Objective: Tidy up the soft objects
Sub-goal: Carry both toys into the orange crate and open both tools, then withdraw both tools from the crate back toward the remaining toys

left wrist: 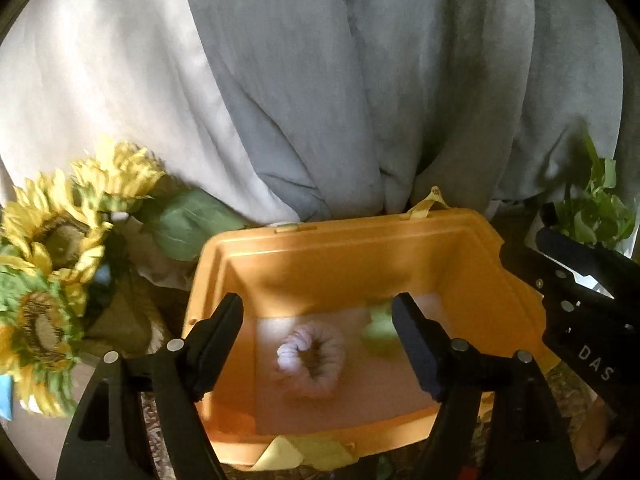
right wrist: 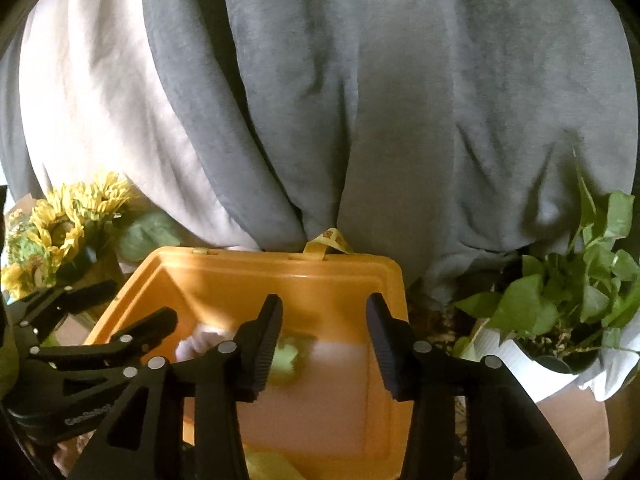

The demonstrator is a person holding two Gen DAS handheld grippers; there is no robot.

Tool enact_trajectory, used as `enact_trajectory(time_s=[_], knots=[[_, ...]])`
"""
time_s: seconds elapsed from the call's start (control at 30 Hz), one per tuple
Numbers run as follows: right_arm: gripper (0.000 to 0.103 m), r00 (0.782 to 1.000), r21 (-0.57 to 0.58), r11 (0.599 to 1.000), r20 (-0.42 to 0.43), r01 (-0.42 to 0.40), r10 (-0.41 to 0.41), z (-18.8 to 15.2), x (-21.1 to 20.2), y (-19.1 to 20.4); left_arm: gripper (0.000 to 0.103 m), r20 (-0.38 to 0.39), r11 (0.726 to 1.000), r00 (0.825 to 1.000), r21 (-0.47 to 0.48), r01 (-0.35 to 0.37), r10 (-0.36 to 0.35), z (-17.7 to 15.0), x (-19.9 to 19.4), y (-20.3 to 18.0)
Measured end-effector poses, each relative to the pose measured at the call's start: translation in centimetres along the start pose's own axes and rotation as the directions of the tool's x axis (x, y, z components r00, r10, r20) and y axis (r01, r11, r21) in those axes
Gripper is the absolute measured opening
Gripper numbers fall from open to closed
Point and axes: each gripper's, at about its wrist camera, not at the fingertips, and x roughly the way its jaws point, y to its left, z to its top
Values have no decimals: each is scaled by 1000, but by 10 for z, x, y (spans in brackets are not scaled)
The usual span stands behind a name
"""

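At the far left, a bunch of sunflowers (left wrist: 52, 248) crowds close to the left wall of the orange bin (left wrist: 472, 276), leaving little gap on that side. Behind the bin, grey and white curtains (left wrist: 320, 80) hang down to its back rim, where a yellow ribbon loop (left wrist: 430, 200) sticks up. The bin is open on top, and its pale floor has bare room toward the right. A pink scrunchie (left wrist: 310, 356) lies on that floor near the middle, with a light green soft piece (left wrist: 378, 330) just beside it to the right. The left gripper (left wrist: 318, 314) tilts down over the bin with its jaws apart and nothing between the pads; the scrunchie lies below them. The right gripper (right wrist: 324, 316) also tilts down over the bin, close beside the left one, its jaws apart and empty, the green piece lying under its left finger. To the right of the bin stands a leafy plant (right wrist: 576, 288) in a white pot, near the bin's right wall.
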Motion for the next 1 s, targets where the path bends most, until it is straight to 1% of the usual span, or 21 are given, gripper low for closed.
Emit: enact_trajectory(time_s=[0.03,0.17,0.23,0.3,0.4,0.5,0.67,0.8,1.0], knots=[[50,1000,1,1000,3,3,-3,-1,-2,0,78,9,1000,1000,3,-8,8,-1,-4,0],[60,1000,9,1000,19,8,-8,-5,-15,-1,80,36,1000,999,-3,-12,12,-5,-21,-2],[65,999,19,1000,30,11,-12,-7,-25,-4,84,50,1000,999,-9,-12,12,-8,-30,-2],[69,999,23,1000,39,17,-18,-9,-33,-5,86,67,1000,998,-3,-20,20,-13,-41,-4],[71,998,29,999,52,27,-28,-12,-49,-8,90,99,999,994,10,-40,39,-21,-58,-9],[73,998,42,999,58,24,-27,-18,-65,-11,94,119,999,992,13,-35,33,-29,-75,-12],[73,996,41,999,78,35,-38,-26,-92,-10,94,123,1000,992,5,-28,27,-43,-99,-16],[78,994,40,998,95,48,-51,-34,-114,-7,94,116,1000,993,-13,-20,21,-55,-116,-18],[78,993,32,997,99,67,-70,-47,-140,-5,94,113,1000,993,-11,-22,23,-73,-138,-23]])
